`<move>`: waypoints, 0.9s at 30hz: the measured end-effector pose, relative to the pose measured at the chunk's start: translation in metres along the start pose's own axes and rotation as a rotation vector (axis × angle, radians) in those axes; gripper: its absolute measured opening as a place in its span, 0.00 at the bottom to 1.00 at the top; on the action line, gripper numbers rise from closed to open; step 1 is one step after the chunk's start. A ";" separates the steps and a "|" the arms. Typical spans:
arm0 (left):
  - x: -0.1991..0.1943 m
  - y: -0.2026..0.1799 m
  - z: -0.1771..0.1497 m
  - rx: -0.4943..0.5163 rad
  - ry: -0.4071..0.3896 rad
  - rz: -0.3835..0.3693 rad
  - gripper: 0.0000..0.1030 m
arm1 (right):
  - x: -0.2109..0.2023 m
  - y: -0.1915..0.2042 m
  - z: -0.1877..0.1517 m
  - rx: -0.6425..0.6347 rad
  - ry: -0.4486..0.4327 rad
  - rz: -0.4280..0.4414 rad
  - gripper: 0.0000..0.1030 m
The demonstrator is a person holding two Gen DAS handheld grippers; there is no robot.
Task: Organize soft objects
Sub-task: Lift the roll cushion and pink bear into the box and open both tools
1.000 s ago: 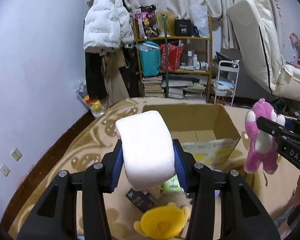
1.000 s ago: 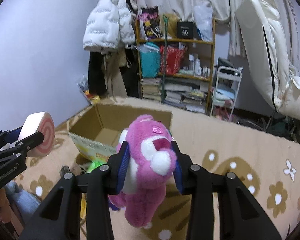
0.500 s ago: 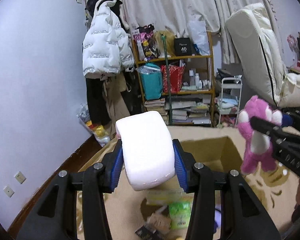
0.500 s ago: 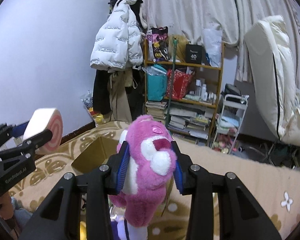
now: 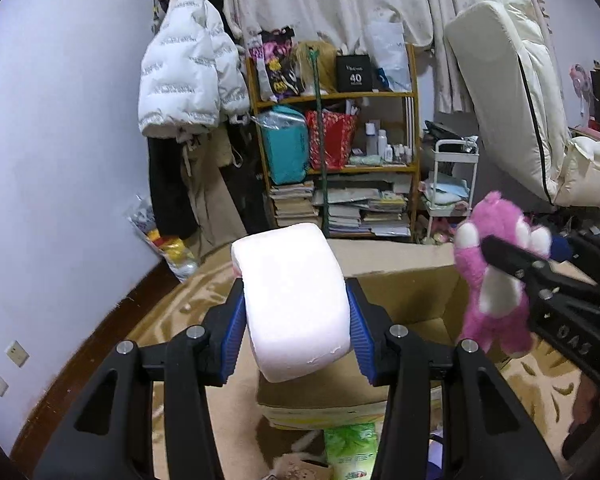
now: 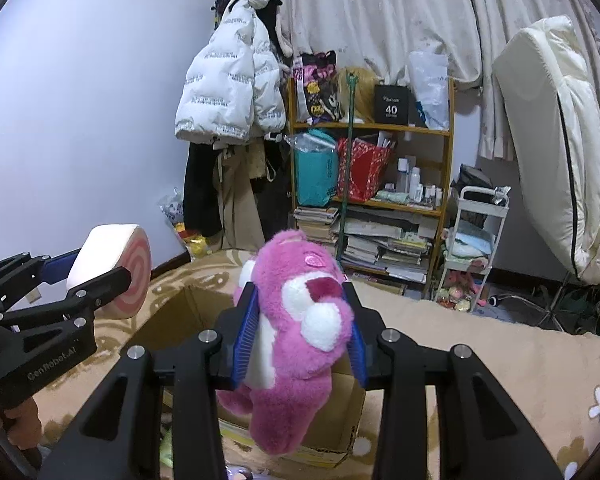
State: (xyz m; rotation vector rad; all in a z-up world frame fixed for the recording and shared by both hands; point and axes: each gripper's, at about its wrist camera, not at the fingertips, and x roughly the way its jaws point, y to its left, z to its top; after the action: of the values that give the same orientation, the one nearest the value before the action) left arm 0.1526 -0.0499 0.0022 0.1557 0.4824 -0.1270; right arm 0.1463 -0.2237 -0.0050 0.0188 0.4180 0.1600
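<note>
My left gripper [image 5: 296, 320] is shut on a white roll-shaped cushion [image 5: 294, 304] with a pink spiral end, which also shows in the right wrist view [image 6: 112, 264]. It is held in the air just in front of an open cardboard box [image 5: 412, 300]. My right gripper [image 6: 298, 336] is shut on a pink plush bear [image 6: 296, 332], held above the box's near right corner [image 6: 340, 412]. In the left wrist view the bear [image 5: 496, 292] hangs at the right, by the box's right wall.
The box stands on a tan patterned carpet [image 6: 500, 368]. A green packet [image 5: 352, 448] and small items lie on the floor before the box. A cluttered wooden shelf [image 5: 340, 152], hanging coats [image 5: 188, 80], a white cart [image 5: 452, 184] and a propped mattress [image 5: 512, 92] line the back.
Both grippers have risen and tilted up with their loads, closer to the box. The yellow plush on the floor has dropped out of view.
</note>
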 end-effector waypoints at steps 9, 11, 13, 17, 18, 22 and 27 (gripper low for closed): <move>0.021 -0.011 -0.012 0.034 0.054 -0.051 0.47 | 0.036 -0.020 -0.024 0.081 0.085 0.024 0.42; 0.023 -0.013 -0.014 0.036 0.066 -0.061 0.49 | 0.039 -0.020 -0.027 0.083 0.095 0.021 0.42; 0.027 -0.014 -0.017 0.040 0.078 -0.064 0.52 | 0.041 -0.022 -0.029 0.094 0.097 0.027 0.42; 0.025 -0.012 -0.018 0.043 0.066 -0.053 0.56 | 0.043 -0.022 -0.030 0.085 0.100 0.025 0.43; 0.025 -0.011 -0.018 0.038 0.070 -0.052 0.59 | 0.044 -0.022 -0.031 0.080 0.102 0.026 0.43; 0.024 -0.006 -0.018 0.013 0.070 -0.041 0.66 | 0.046 -0.022 -0.033 0.073 0.105 0.025 0.49; 0.025 0.002 -0.016 -0.008 0.078 -0.011 0.82 | 0.041 -0.021 -0.031 0.070 0.089 0.036 0.69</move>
State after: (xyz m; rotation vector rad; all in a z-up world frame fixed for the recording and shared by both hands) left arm 0.1671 -0.0474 -0.0232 0.1504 0.5620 -0.1303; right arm 0.1741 -0.2383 -0.0507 0.0886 0.5124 0.1821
